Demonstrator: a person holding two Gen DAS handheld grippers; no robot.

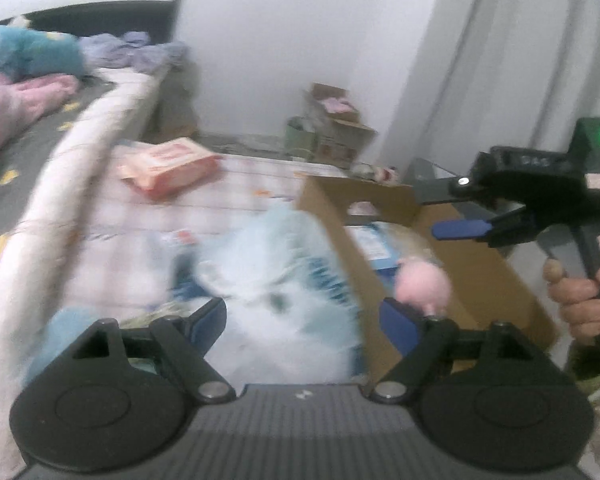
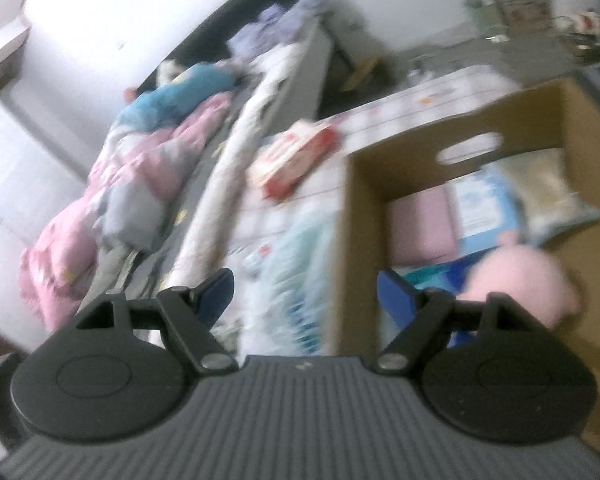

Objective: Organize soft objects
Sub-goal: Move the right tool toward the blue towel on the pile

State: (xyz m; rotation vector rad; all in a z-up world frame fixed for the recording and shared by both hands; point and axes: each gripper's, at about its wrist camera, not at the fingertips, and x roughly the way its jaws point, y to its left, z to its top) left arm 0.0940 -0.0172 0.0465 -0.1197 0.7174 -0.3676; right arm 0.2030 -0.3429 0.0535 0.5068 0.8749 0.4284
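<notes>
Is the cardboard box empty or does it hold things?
Not empty. The box is open-topped and holds a pink plush, a pink folded item and packets.

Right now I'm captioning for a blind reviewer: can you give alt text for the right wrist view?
The open right gripper hangs empty above a cardboard box holding a pink plush toy and flat packets. A pale blue plastic pack lies left of the box, a red-and-white pack behind it, and a bed with rumpled bedding at far left.
</notes>
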